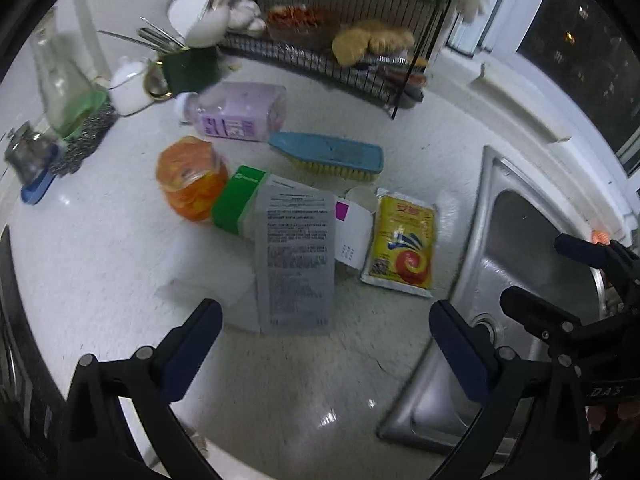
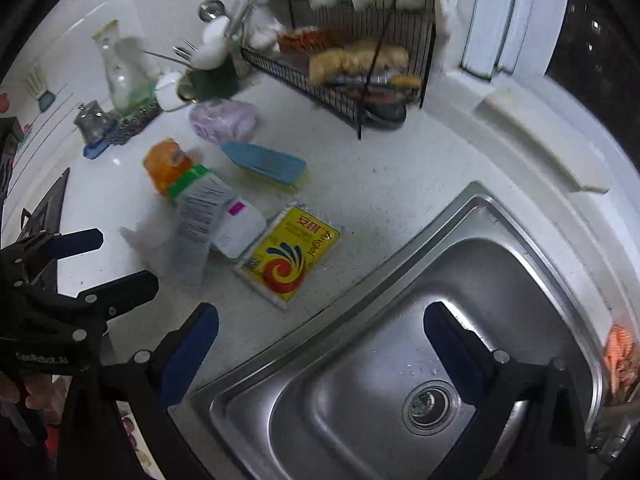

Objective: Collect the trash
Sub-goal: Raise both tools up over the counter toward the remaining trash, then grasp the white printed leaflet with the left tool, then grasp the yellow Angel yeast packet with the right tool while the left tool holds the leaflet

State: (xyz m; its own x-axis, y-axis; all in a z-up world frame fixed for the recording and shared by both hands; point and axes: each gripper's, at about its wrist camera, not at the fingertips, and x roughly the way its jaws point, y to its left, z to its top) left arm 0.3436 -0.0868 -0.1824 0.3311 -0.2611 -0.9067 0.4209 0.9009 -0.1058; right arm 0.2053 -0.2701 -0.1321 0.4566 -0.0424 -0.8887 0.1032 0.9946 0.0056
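Trash lies on the white counter: a yellow yeast packet [image 1: 402, 246] [image 2: 290, 254], a white carton with a pink patch [image 1: 354, 232] [image 2: 240, 226], a clear bottle with a green cap and printed label [image 1: 280, 240] [image 2: 196, 212], an orange container [image 1: 192, 178] [image 2: 166, 162] and a lilac bottle [image 1: 236, 114] [image 2: 224, 120]. My left gripper [image 1: 326, 342] hovers open just short of the clear bottle, nothing between its fingers. My right gripper [image 2: 320, 340] is open over the sink's near rim, empty. Each gripper also shows in the other's view, the right gripper [image 1: 560, 276] and the left gripper [image 2: 108, 260].
A steel sink [image 2: 480, 260] fills the right side. A blue scrub brush [image 1: 326, 156] [image 2: 266, 164] lies behind the trash. A black wire rack [image 1: 360, 68] [image 2: 360, 80] with food, a green utensil cup [image 1: 188, 68], a white mug [image 1: 128, 86] and a glass vase [image 1: 60, 80] line the back.
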